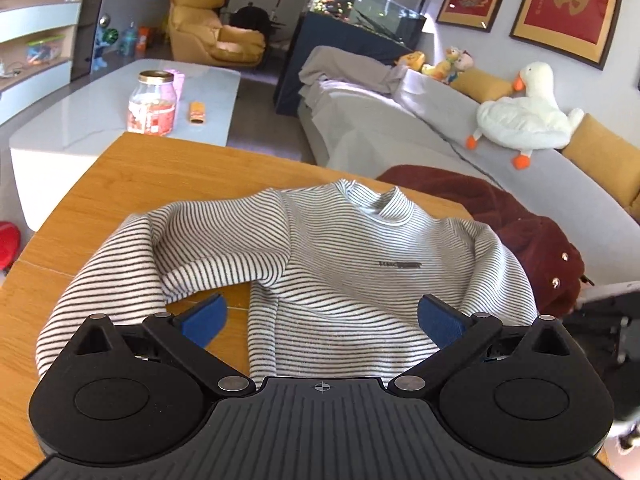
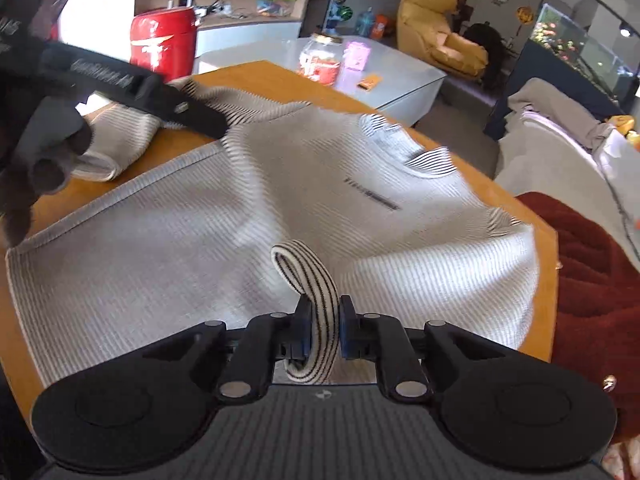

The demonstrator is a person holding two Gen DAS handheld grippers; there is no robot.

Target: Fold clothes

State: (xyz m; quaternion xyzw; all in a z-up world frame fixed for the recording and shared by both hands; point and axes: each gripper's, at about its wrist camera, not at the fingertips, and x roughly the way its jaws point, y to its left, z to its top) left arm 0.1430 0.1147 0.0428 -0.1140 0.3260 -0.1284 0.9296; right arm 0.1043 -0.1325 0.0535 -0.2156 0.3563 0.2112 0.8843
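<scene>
The right gripper pinches a striped cuff of the sweater. The left gripper hangs spread wide, empty, above the sweater's hem, which lies flat on the tabletop.

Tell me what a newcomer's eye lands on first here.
The striped sweater spread face up across the wooden table, one cuff pinched in the right gripper. The left gripper hangs open over the hem. Beyond, a white plush goose lies on the grey sofa.
</scene>
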